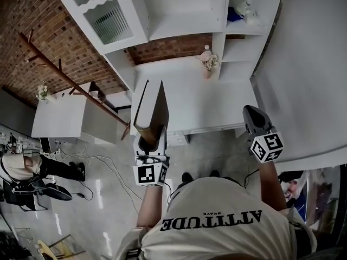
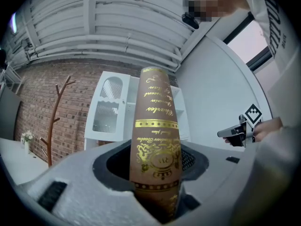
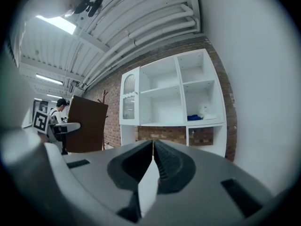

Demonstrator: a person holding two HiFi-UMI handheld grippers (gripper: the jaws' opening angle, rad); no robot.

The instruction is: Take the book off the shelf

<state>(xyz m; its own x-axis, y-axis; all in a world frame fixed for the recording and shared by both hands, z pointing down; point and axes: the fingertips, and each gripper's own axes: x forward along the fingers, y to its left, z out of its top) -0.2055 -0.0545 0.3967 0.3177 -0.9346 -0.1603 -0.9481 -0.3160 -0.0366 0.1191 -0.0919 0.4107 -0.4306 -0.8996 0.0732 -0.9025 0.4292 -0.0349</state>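
A brown book [image 1: 152,108] with gold lettering on its spine [image 2: 155,140] stands upright in the air in front of the white shelf unit [image 1: 181,12]. My left gripper [image 1: 151,138] is shut on its lower end, a jaw on either cover. In the right gripper view the book [image 3: 87,124] shows at the left, held clear of the shelf unit [image 3: 174,102]. My right gripper [image 1: 251,112] hovers level to the right of the book, jaws shut with nothing between them [image 3: 153,149]. It also appears in the left gripper view [image 2: 233,133].
A white counter [image 1: 211,104] lies below the shelf unit, with a small flower vase [image 1: 207,63] at its back. One cubby holds a blue and a white item [image 1: 239,11]. A wooden coat rack [image 1: 65,77] leans at the left. A person [image 1: 24,169] sits far left.
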